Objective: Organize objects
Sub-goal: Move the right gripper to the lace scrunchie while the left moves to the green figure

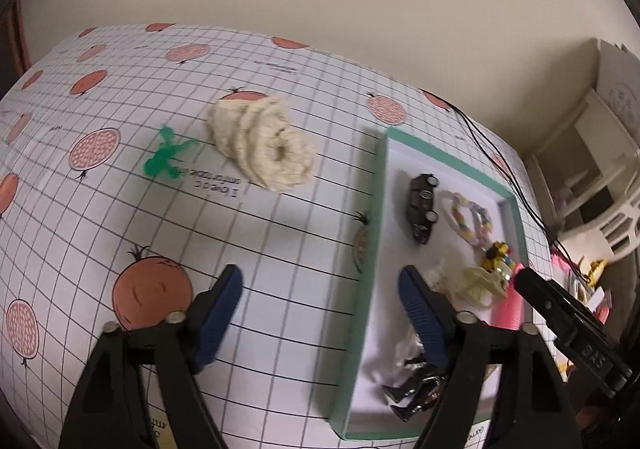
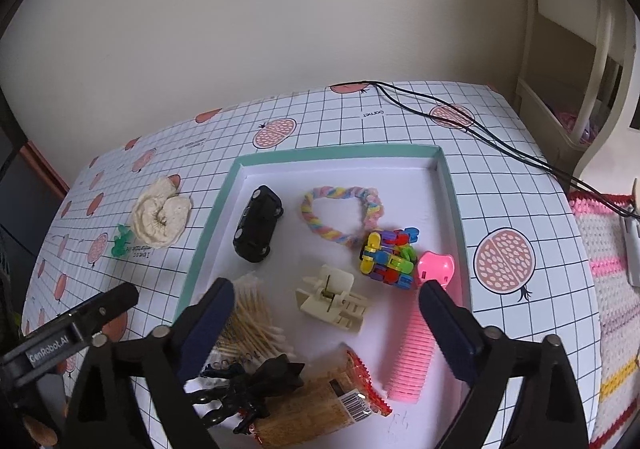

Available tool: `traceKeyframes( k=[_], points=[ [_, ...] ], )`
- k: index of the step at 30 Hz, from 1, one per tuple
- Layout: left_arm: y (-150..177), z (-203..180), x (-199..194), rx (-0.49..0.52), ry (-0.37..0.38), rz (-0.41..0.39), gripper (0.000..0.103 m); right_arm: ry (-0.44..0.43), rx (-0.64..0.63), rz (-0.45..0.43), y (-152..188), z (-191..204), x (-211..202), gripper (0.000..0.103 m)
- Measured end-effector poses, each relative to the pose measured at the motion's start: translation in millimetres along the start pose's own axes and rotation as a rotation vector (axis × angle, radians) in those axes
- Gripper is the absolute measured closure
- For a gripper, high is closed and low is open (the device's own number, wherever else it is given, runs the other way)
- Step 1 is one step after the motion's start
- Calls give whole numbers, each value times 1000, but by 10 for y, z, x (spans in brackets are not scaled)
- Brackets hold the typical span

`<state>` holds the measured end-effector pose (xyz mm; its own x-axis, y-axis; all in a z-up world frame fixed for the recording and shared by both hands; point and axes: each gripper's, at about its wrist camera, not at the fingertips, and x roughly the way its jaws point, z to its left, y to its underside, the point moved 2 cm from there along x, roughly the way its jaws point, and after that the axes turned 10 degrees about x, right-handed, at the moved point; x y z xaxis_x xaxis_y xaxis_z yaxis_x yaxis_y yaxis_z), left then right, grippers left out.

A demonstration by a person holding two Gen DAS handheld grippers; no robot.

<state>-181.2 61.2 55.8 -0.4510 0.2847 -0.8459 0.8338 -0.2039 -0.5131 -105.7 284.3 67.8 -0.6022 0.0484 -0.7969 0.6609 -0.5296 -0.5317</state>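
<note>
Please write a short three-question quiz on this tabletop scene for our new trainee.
1. True or false: the black toy car lies inside the teal-rimmed white tray.
2. Which lies outside the tray? A) pink plastic comb B) cream fluffy scrunchie C) cream plastic hair claw
3. Fill in: the small green plastic figure lies on the ____ beside the scrunchie.

Key: 1 true; 2 B; 3 tablecloth. Left gripper and right gripper are both open.
</note>
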Motion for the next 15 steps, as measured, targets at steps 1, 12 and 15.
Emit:
traceKeyframes(
  k=[1,12,15],
  points=[
    [-1,16,-3,-4,-3,-2,17,0,0,1,0,1,2,5],
    [-5,174,-66,-44,-50,-50,0,5,-1,0,13,11,-2,0],
    [-3,187,-95,-44,-49,-60,0,8,-2,0,19,27,-4,0]
  ],
)
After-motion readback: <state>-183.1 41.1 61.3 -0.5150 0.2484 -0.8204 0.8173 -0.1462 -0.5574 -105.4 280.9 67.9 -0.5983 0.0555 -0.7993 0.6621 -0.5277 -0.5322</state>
